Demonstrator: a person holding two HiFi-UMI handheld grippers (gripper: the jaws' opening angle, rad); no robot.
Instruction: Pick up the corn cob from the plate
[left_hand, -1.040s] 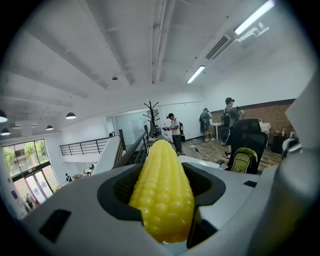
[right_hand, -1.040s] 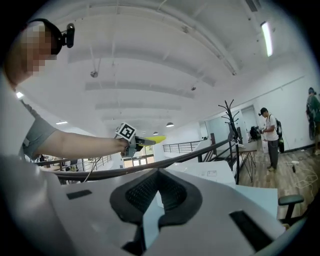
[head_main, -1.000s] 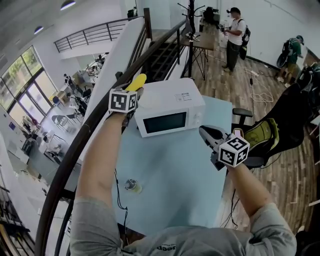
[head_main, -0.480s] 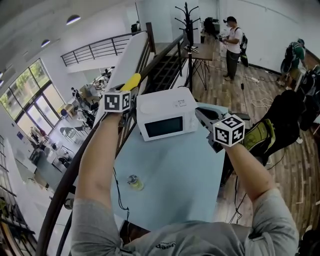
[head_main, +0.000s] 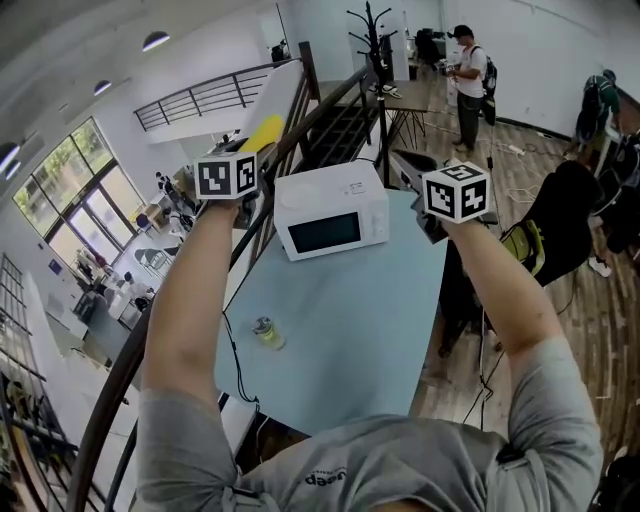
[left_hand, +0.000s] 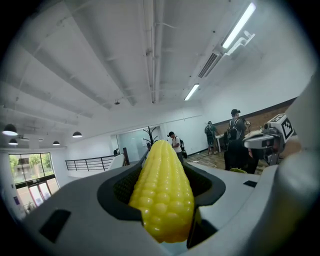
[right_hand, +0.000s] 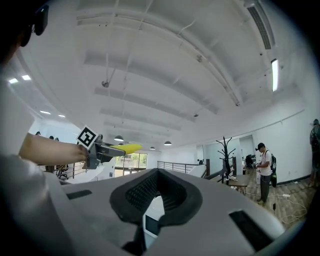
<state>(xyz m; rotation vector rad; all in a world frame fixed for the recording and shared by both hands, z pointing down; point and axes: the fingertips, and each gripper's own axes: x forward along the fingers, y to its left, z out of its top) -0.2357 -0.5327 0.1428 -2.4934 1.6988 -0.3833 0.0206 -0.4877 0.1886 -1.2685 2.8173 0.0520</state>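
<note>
The yellow corn cob (left_hand: 162, 192) sits lengthwise between the jaws of my left gripper (left_hand: 162, 165), which is shut on it. In the head view that gripper (head_main: 258, 150) is raised high at the left, above the railing, and the corn cob (head_main: 262, 132) sticks out past it. My right gripper (head_main: 405, 165) is raised at the right, above the microwave's right end, with nothing in it. In the right gripper view its jaws (right_hand: 157, 187) stand together, and the left gripper (right_hand: 107, 150) with the corn cob (right_hand: 127, 148) shows far off. A pale plate (head_main: 297, 190) seems to lie on the microwave's top.
A white microwave (head_main: 330, 210) stands at the far end of the light blue table (head_main: 340, 330). A small can (head_main: 266, 332) sits near the table's left edge. A dark stair railing (head_main: 200, 290) runs along the left. People stand at the back right, and a chair (head_main: 520, 250) is at the right.
Both grippers have risen well above the table. The left one carried the corn cob up and away from the microwave top. The right one climbed from beside the table edge.
</note>
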